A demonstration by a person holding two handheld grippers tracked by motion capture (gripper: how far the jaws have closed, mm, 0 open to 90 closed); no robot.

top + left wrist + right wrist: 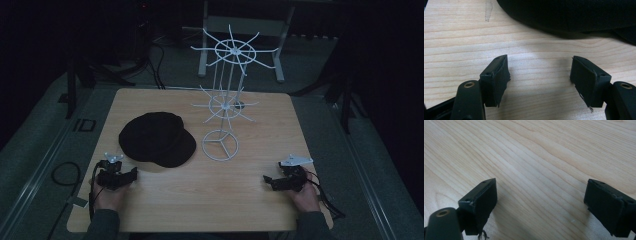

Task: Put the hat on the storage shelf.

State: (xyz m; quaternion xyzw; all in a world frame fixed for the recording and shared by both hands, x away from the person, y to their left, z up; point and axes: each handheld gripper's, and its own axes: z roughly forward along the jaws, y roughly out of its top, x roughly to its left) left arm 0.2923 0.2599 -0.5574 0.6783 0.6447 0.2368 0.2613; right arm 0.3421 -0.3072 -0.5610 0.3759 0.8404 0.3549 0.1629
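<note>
A black cap (156, 138) lies flat on the left half of the wooden table (250, 200), its brim toward the front right. A white wire display stand (226, 107) with two spoked tiers rises just right of it on a round base. My left gripper (134, 175) rests low near the front left, open, with the cap's edge (574, 20) a short way ahead of its empty jaws (540, 75). My right gripper (267, 181) sits near the front right, open over bare wood (541, 197), nothing between its jaws.
Beyond the table's far edge stand grey metal frame legs (202, 55) and dark cables (155, 65) on the floor. Bare wood stretches between the two grippers along the front edge. A cable loop (65, 172) lies on the floor at the left.
</note>
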